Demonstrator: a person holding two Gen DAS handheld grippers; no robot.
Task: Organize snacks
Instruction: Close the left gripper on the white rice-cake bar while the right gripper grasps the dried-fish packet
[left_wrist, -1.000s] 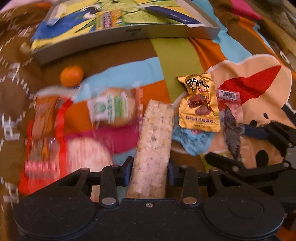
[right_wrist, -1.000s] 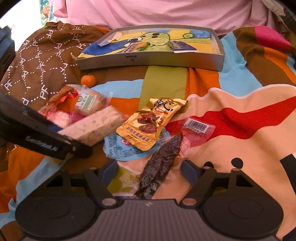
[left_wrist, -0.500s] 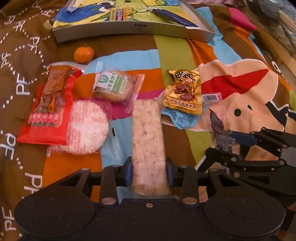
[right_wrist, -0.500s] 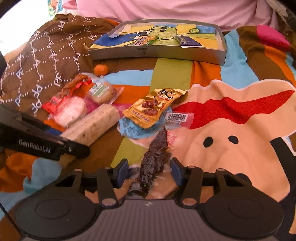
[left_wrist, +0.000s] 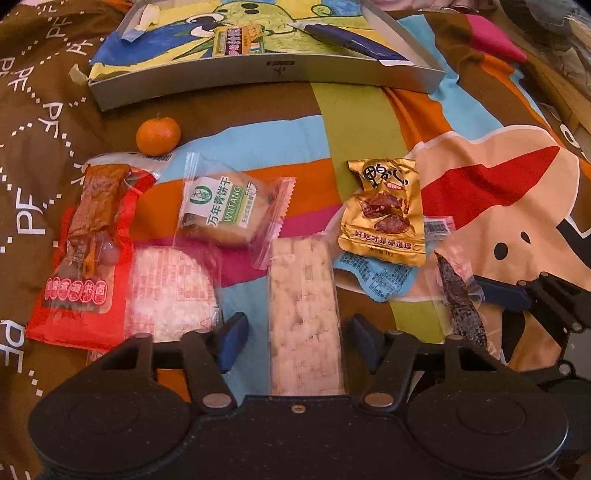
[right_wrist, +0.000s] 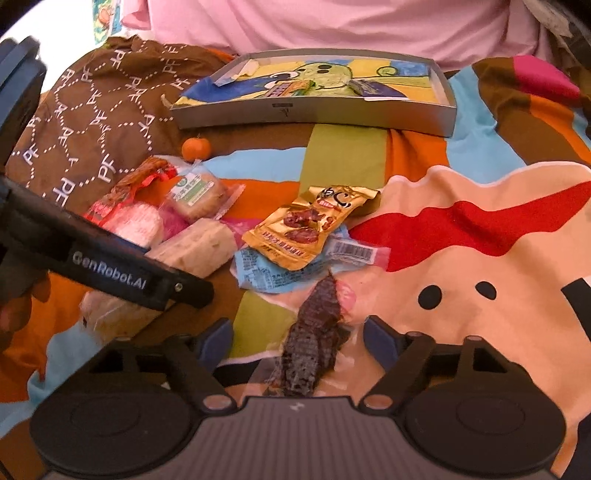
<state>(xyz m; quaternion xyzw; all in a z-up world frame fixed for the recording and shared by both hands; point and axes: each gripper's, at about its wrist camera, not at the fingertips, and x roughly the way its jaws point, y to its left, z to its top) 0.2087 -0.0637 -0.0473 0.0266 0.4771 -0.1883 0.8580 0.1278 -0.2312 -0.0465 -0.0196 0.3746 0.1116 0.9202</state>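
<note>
Patchwork blanket covers the whole surface. Grey tray lies at its far side, a cartoon picture inside.

Row of snacks on the near side of the tray, taking the tray as landmark:
- Red packet, farthest left, long axis running toward the tray.
- Rice bar, pale, clear-wrapped, centre of the row, long axis pointing straight at the tray. Left gripper straddles its near end, jaws spread wide with a gap on each side; not gripping.
- Round rice cracker between red packet and bar.
- Gold packet right of the bar, overlapping a blue wrapper.
- Green-label biscuit, tray side of the cracker.
- Dried fish strip, dark, in clear wrap, rightmost, long axis toward the tray with a slight rightward lean. Right gripper around its near end, jaws wide, pads apart from it.
- Mandarin, just in front of the tray's left end.
</note>
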